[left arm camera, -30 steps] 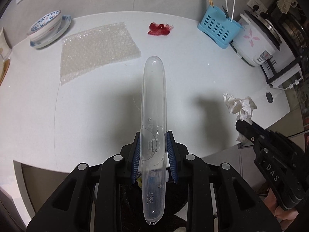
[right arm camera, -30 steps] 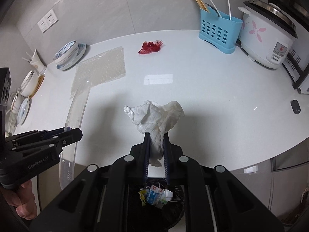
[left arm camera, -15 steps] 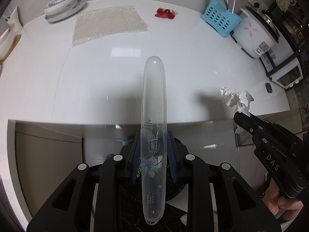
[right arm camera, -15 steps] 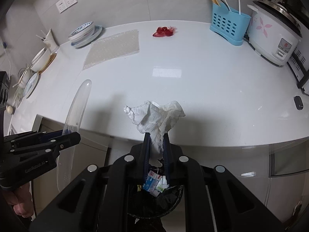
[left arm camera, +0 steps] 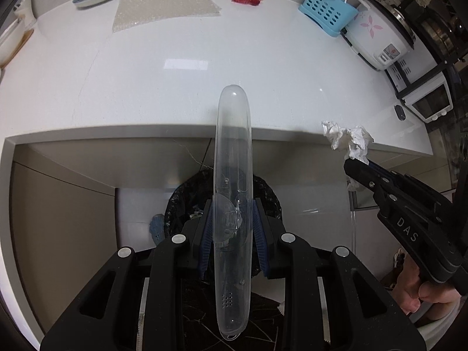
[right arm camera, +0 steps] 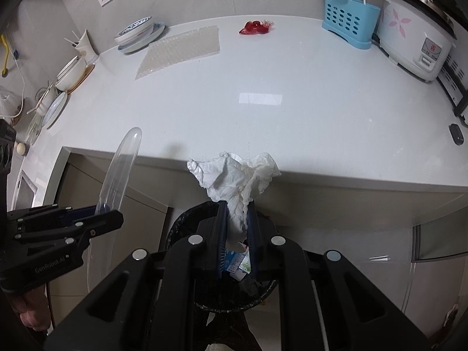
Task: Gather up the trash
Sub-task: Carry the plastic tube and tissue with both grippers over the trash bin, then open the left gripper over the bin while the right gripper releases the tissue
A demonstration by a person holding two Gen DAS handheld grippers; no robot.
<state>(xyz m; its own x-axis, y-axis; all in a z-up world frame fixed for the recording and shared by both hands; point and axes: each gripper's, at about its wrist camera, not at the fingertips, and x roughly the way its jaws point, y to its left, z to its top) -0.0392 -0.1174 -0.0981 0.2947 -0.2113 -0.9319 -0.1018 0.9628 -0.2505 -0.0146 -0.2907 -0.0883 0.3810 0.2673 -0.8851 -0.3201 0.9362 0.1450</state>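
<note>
My left claw point(left arm camera: 231, 228) clamped on clear plastic case point(left arm camera: 232, 193), case upright between blue pads, sticking out both ends. My right claw point(right arm camera: 237, 228) pinched narrow on crumpled tissue point(right arm camera: 234, 181), tissue fanning above fingertips. Both claws off near edge of counter point(right arm camera: 263, 87), above black-lined trash bin point(right arm camera: 187, 219); carton scraps visible inside. On counter far side: bubble wrap sheet point(right arm camera: 181, 51) left, red wrapper point(right arm camera: 256, 27) centre, blue utensil holder point(right arm camera: 348, 26) and rice cooker point(right arm camera: 415, 41) right. Bowls stacked far left.
</note>
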